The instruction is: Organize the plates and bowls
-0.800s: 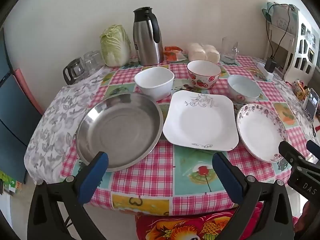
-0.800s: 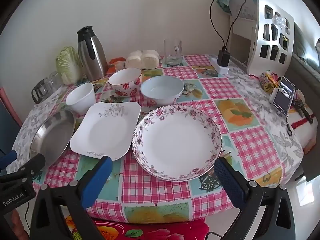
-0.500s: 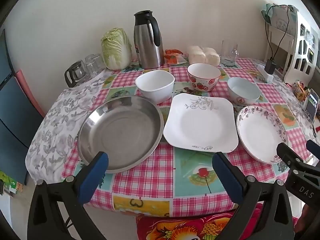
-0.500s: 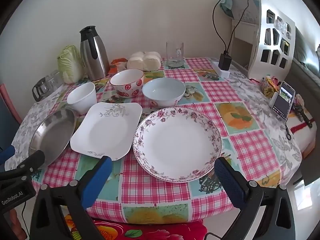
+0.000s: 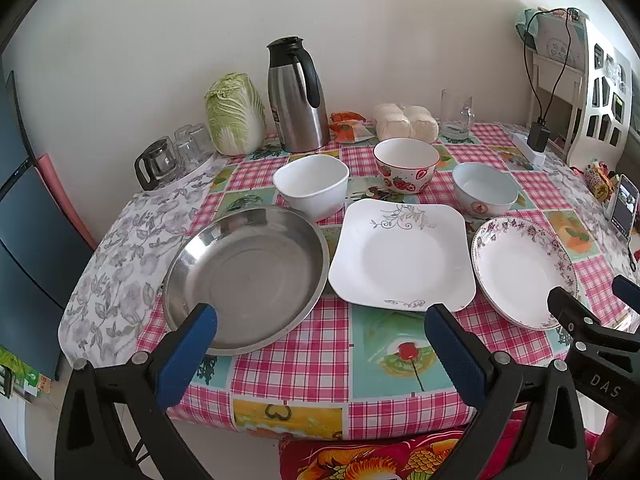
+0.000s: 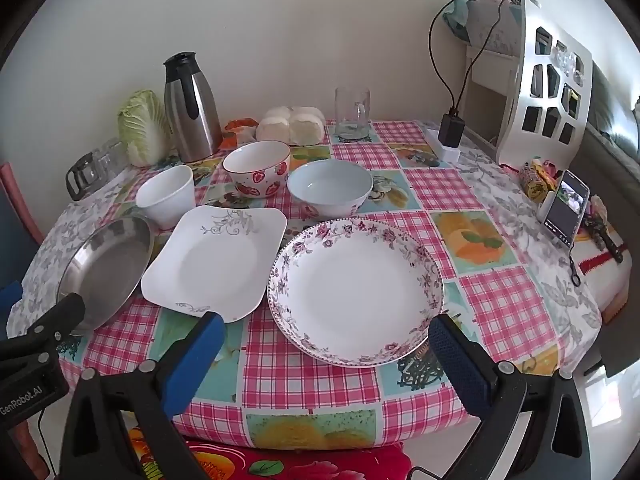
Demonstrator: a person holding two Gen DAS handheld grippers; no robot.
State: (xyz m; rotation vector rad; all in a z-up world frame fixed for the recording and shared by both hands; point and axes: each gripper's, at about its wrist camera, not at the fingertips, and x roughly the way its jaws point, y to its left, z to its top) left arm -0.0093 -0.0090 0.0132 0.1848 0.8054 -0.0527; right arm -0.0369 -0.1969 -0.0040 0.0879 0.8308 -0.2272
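Note:
A steel round plate (image 5: 244, 276) (image 6: 104, 268), a white square plate (image 5: 400, 254) (image 6: 216, 260) and a floral-rimmed round plate (image 5: 524, 272) (image 6: 356, 288) lie in a row near the table's front. Behind them stand a white square bowl (image 5: 312, 186) (image 6: 166, 196), a strawberry bowl (image 5: 406, 164) (image 6: 258, 168) and a pale blue bowl (image 5: 484, 188) (image 6: 330, 186). My left gripper (image 5: 320, 344) is open and empty at the front edge, between the steel and square plates. My right gripper (image 6: 326, 354) is open and empty, just before the floral plate.
At the back stand a steel thermos (image 5: 298, 96), a cabbage (image 5: 236, 114), glass cups (image 5: 172, 152), white buns (image 5: 406, 122) and a glass mug (image 5: 456, 114). A phone (image 6: 564, 208) and a charger (image 6: 450, 130) are on the right. A red cushion (image 5: 380, 458) lies below the table edge.
Both views have shifted slightly downward and back, so the table sits a bit lower in frame. No dish has moved; both grippers stay open.

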